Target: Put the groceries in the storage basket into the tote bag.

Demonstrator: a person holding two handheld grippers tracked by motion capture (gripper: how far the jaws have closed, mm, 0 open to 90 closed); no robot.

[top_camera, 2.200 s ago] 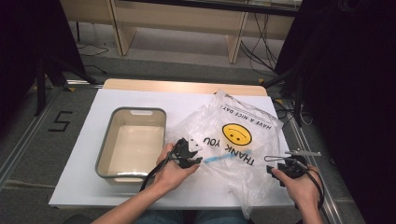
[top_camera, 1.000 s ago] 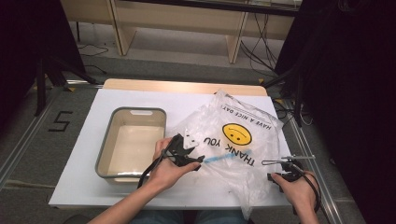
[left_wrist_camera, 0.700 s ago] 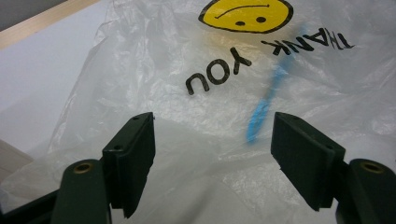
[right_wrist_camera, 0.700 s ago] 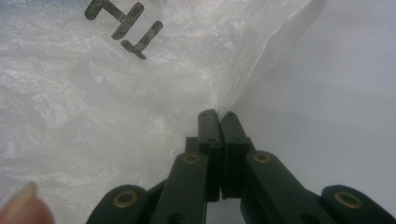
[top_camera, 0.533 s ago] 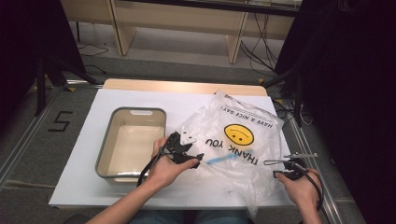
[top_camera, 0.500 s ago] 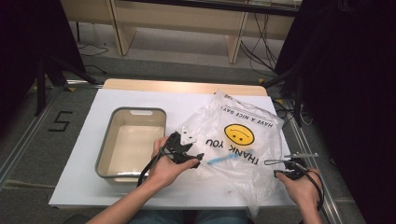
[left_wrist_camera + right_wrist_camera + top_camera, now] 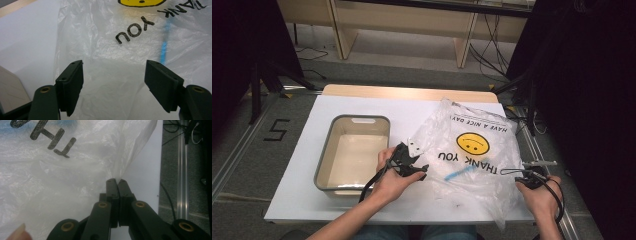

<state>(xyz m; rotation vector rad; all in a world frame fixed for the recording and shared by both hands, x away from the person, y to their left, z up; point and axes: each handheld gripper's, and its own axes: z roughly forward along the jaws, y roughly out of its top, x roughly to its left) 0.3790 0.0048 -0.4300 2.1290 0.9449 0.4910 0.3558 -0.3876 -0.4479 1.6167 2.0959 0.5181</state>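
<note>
While white table (image 7: 302,200) holds bag (image 7: 472,150) | L tongs (image 7: 113,82) agape | R tongs (image 7: 116,182) pinch bag | grey floor

bag (image 7: 472,150): clear, yellow smiley, black lettering | tray (image 7: 325,165): grey rim, seemingly cream inside

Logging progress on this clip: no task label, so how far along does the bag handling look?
Done: the right tongs are shut on the plastic bag at its right edge, pinching a gathered fold.

In hand: the left tongs are open over the bag's left part, with film between the jaws.

Left: the blue item lies inside the bag and the tub beside it holds nothing I can see. The goal is unclear.
</note>
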